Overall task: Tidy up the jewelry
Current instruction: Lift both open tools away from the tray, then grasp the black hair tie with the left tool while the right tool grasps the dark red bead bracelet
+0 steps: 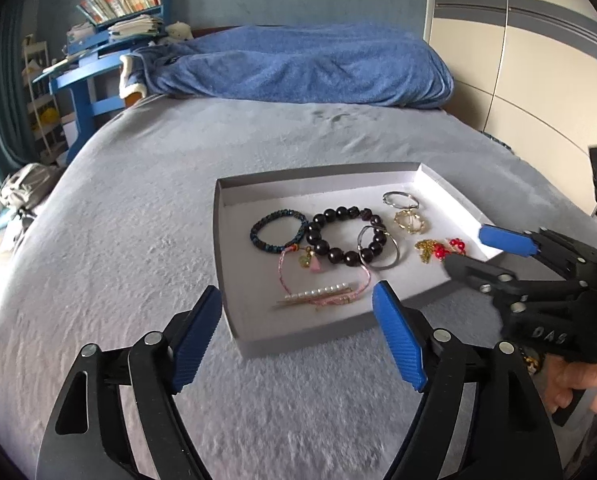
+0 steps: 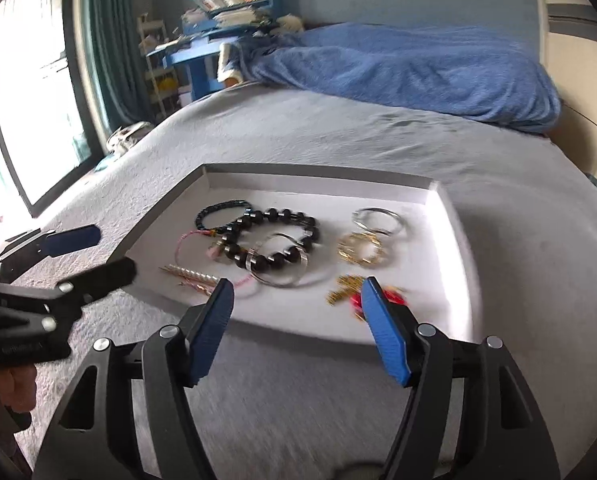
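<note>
Jewelry lay in a shallow grey tray (image 1: 234, 312) w/ white floor, set on the bed (image 1: 118, 240). Both claws were spread wide w/ nothing between the pads, hanging short of the tray's near edge: left claw (image 1: 298, 338) by the near-left corner, right claw (image 2: 296, 330) above the near rim, its right pad in front of the red piece.

Contents, left to right:
- blue braid band (image 1: 278, 230) – soft, light, easy to pinch across the cord.
- dark bead bracelet (image 1: 338, 236) – heaviest of the lot, prob. elastic; beads round & slippery, so better to close across one side of the ring than on a single bead.
- pink cord (image 1: 286, 270) w/ small charms, and pearl clip (image 1: 318, 294) lying on it – may snag & come up together.
- silver hoop (image 1: 378, 248) resting over the beads – stiff, thin, smooth; could skid out of the pads.
- silver ring (image 1: 400, 199) & gold ring (image 1: 408, 222) near the far-right corner – stiff, thin, best taken across the rim.
- gold chain (image 1: 424, 249) touching red charm (image 1: 450, 249) – limp, fine, likely tangles; take by the charm.
</note>
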{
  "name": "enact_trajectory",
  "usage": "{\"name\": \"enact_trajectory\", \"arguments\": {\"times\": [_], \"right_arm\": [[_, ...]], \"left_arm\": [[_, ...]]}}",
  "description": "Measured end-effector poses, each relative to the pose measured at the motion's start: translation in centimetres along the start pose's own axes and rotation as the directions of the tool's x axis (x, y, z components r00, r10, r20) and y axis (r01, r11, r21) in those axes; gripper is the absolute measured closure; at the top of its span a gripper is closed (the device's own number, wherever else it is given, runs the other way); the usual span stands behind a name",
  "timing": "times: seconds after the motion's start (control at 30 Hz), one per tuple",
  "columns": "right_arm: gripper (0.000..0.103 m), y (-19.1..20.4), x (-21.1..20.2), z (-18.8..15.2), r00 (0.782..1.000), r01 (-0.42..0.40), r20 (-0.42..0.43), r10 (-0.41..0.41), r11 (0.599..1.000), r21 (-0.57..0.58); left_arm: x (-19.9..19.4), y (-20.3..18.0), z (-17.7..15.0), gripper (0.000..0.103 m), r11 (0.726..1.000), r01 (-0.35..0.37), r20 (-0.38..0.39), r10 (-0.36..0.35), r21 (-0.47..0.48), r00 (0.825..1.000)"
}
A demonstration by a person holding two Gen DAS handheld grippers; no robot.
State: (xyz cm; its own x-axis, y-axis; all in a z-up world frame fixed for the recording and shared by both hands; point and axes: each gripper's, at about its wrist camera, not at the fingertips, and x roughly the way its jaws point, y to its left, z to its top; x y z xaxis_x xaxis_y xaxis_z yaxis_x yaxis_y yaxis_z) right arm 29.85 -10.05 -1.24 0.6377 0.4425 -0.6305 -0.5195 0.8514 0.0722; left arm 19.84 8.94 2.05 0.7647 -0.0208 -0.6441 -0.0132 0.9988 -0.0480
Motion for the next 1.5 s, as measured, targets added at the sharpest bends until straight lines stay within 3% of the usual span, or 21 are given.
{"name": "enact_trajectory", "arguments": {"times": [0.3,0.7,0.83,1.0,1.13,1.43,1.5], "right_arm": [[0.036,-4.6,-5.0,-4.2,0.996,0.087,0.027,-0.090,0.991,0.097],[0.036,-10.4,-9.7,-10.6,0.980,0.197,-0.010,-0.200,0.950,0.241],[0.036,-11.4,-10.4,-11.7,0.980,0.194,-0.005,-0.201,0.935,0.296],[0.036,-10.7,-9.7,-11.8,0.981,0.190,-0.025,-0.190,0.947,0.261],[0.043,-10.1,-9.5,-12.0,0.983,0.184,-0.031,-0.181,0.952,0.244],[0.046,-10.2,-9.0,-11.9,0.987,0.163,-0.041,-0.158,0.955,0.247],[0.046,-10.1,-8.9,-11.9,0.987,0.162,-0.042,-0.157,0.957,0.240]], "left_arm": [[-1.6,-1.9,-2.3,0.024,0.999,0.050,-0.015,-0.050,0.000,0.999],[-1.6,-6.7,-5.3,0.024,0.989,0.138,-0.078,-0.134,0.051,0.988],[-1.7,-8.3,-6.1,0.024,0.983,0.165,-0.091,-0.157,0.080,0.983],[-1.7,-10.6,-6.4,0.024,0.967,0.229,-0.108,-0.217,0.113,0.970],[-1.1,-12.6,-6.3,0.024,0.954,0.262,-0.126,-0.245,0.146,0.961],[2.3,-16.1,-4.6,0.062,0.938,0.306,-0.211,-0.270,0.162,0.940],[3.2,-16.7,-4.7,0.083,0.935,0.304,-0.242,-0.258,0.180,0.935]]}}
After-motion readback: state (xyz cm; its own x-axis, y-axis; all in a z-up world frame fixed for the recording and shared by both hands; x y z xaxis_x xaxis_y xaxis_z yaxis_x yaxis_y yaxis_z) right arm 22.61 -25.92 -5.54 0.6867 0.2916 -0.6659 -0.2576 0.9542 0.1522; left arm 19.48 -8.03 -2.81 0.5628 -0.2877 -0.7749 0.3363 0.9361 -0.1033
